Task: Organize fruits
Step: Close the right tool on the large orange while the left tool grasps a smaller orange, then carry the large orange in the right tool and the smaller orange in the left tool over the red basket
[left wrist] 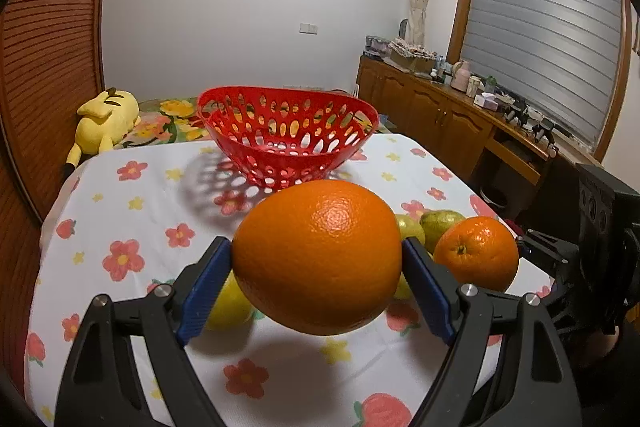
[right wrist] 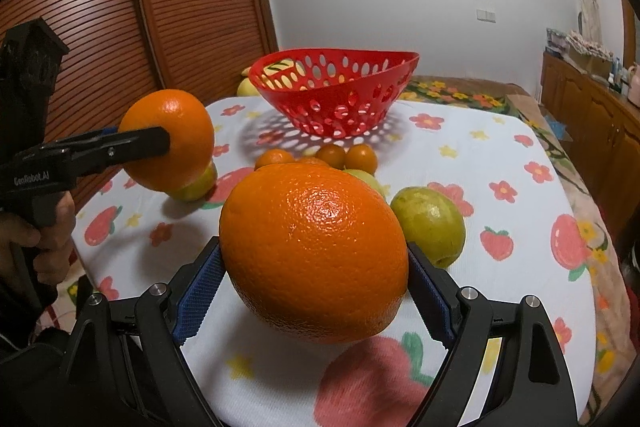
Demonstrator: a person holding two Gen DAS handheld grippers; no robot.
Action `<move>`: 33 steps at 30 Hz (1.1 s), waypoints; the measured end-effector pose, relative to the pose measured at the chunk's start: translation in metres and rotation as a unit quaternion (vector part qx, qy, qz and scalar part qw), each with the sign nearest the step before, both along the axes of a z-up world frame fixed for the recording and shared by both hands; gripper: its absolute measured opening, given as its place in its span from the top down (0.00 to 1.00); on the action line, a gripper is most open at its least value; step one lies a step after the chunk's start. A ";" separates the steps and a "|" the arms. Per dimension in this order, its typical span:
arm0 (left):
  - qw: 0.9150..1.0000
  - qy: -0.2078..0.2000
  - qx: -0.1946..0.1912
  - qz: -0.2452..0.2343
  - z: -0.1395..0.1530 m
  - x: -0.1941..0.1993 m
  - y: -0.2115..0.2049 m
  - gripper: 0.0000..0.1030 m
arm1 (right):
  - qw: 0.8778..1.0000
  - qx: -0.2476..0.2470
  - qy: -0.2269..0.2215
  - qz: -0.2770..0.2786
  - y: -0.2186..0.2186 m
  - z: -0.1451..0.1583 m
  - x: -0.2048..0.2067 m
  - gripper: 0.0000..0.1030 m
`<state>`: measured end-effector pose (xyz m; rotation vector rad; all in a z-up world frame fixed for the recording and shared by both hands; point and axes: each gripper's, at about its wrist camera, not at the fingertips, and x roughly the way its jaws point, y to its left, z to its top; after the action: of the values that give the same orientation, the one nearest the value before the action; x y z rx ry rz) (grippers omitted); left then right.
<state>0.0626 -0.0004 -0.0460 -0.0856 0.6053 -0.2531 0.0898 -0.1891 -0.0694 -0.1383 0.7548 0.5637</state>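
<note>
Both tongs are loaded. Left tongs point(left wrist: 317, 259) are closed on a large orange point(left wrist: 318, 257), blue pads pressed against its two sides; the fruit hangs clear of the surface point(left wrist: 160, 211), with its shadow visible below. Right tongs point(right wrist: 314, 261) likewise clamp a second large orange point(right wrist: 314, 253), which sits low, at or just above the cloth; I cannot tell whether it touches.

Key relation: the red basket point(left wrist: 288, 131) stands straight ahead of both tongs, beyond the fruit cluster, toward the far edge of the surface. It looks empty. Its long axis runs roughly crosswise to both views, with one rim end raised higher than the other. In the right wrist view the left tongs sit further forward and higher, so the left hand is judged nearer the basket point(right wrist: 334, 95) and better placed to go first. The move needed is judged to be forward and up over the near rim, then release.

Count:
- large oranges: 2, both held
- small tangerines point(right wrist: 320, 157): at least 3 showing, in a row before the basket; a fourth is possible, partly hidden
- yellow-green fruits: 3 visible — one point(right wrist: 430, 225) just right of the right-hand orange, one behind it, one point(right wrist: 196, 187) under the left-hand orange
- baskets: 1
</note>
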 end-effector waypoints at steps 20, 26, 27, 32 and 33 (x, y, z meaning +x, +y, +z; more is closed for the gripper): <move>1.000 -0.022 -0.008 0.009 0.020 0.019 0.007 0.18 | 1.000 0.003 -0.011 0.007 0.008 0.009 0.011 0.14; 0.999 -0.029 -0.009 0.008 0.028 0.034 0.007 0.18 | 1.000 0.000 -0.014 0.013 0.012 0.014 0.020 0.14; 0.999 -0.030 -0.009 0.008 0.030 0.038 0.007 0.18 | 1.000 0.000 -0.015 0.015 0.012 0.016 0.022 0.14; 0.999 -0.033 -0.006 0.007 0.036 0.057 0.008 0.18 | 1.000 0.000 -0.023 0.019 0.012 0.026 0.036 0.14; 0.999 -0.034 -0.005 0.007 0.038 0.061 0.007 0.18 | 0.999 0.000 -0.026 0.019 0.011 0.029 0.039 0.14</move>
<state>0.1234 0.0069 -0.0082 -0.0908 0.5365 -0.2452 0.1288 -0.1778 -0.0407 -0.1662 0.7036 0.5947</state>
